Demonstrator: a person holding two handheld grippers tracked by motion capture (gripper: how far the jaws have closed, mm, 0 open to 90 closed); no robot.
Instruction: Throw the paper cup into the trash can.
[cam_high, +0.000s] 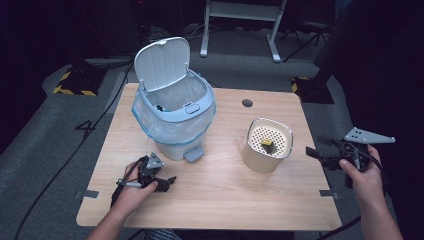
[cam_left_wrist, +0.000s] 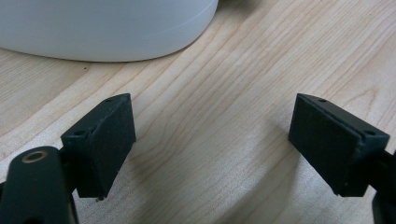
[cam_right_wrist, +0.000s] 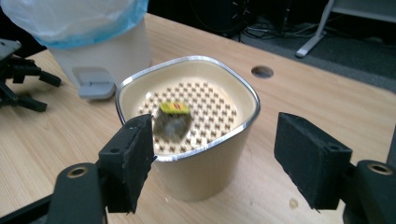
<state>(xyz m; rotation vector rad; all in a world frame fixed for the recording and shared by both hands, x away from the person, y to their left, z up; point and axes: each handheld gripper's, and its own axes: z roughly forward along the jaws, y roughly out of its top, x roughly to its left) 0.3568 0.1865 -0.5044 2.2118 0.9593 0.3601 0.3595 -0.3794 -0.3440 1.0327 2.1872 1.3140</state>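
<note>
1. A cream container (cam_high: 267, 145) is standing on the right half of the pale wood-grain table (cam_high: 220, 200). It is a rounded square in outline with smooth walls and a thin silvery rim, and a perforated insert is sitting just under that rim.
2. A small crumpled scrap (cam_high: 267, 143), yellow on top and grey below, is lying on the perforated insert, near its middle.
3. A white pedal bin (cam_high: 175, 117) is standing on the left half of the table, its hinged lid tilted up and back. A thin blue-tinted plastic liner is folding over its rim, and a grey pedal is jutting out at its base.
4. The high view is giving the whole layout: bin and container well apart, with a round cable hole between them toward the far edge.
5. The right gripper view is showing the insert's grid of holes and the scrap's wrinkled surface up close; the scrap is slightly blurred there.
6. The left gripper view is showing the bin's smooth, curved white base and the bare wood grain between the pads.
7. The right gripper (cam_right_wrist: 215, 158) is hanging in the air just beside the container, its matte black pads spread wide and gripping nothing.
8. The left gripper (cam_left_wrist: 212, 144) is resting low over the table near the bin's base, pads spread wide, nothing between them.
</note>
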